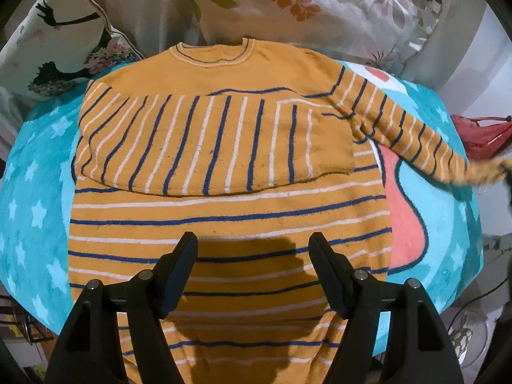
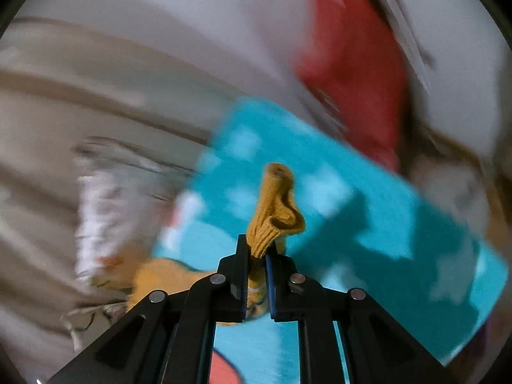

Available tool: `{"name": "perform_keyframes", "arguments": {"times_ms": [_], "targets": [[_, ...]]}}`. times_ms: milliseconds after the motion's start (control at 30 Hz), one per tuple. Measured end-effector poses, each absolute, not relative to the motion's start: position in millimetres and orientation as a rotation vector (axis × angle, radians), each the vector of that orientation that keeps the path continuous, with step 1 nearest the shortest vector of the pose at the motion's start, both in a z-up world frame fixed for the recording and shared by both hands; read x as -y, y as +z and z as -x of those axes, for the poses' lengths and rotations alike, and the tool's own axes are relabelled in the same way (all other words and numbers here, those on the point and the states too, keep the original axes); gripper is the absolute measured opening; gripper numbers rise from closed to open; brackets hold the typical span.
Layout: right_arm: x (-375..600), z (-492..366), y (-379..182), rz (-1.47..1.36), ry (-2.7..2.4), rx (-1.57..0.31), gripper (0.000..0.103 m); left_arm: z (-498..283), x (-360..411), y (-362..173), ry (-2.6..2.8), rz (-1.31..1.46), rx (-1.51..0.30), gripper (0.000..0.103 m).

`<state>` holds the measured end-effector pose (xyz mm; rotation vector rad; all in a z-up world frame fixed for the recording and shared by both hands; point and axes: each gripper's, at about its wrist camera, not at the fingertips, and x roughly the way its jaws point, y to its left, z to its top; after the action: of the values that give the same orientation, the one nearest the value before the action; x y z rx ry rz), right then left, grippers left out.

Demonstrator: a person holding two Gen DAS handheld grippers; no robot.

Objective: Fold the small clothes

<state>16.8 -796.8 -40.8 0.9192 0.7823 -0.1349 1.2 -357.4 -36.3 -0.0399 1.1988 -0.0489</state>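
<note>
Right now your left gripper [image 1: 252, 249] hangs over the lower body of the sweater [image 1: 224, 217], its two fingers spread wide apart and holding nothing; their shadow falls on the stripes just ahead of them. That sweater, mustard with blue and white stripes, lies flat on the turquoise star blanket [image 1: 35, 211] with its collar towards the pillows [image 1: 320, 9]. One sleeve [image 1: 198, 140] is folded across the chest, so its stripes run crosswise to those of the body. The other sleeve [image 1: 406, 131] stretches out to the side, lifted off the blanket, and its far end is blurred.

Your right gripper [image 2: 257, 249] has its fingers closed tight on the ribbed cuff [image 2: 278, 201] of that sleeve, which pokes out bunched beyond the tips. Behind it you see the blanket's corner and a red bag [image 2: 355, 73], all smeared by motion blur.
</note>
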Motion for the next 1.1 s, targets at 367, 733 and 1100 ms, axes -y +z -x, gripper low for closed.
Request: {"name": "perform_keyframes", "arguments": {"times_ms": [367, 733, 1100], "targets": [[835, 56, -60, -0.9, -0.372, -0.795, 0.038, 4, 355, -47, -0.051, 0.062, -1.242, 0.071], [815, 26, -120, -1.144, -0.268, -0.868, 0.038, 8, 374, -50, -0.102, 0.021, -1.25, 0.071], [804, -10, -133, -0.993, -0.388, -0.941, 0.009, 16, 333, -56, -0.023, 0.095, -1.267, 0.071]]}}
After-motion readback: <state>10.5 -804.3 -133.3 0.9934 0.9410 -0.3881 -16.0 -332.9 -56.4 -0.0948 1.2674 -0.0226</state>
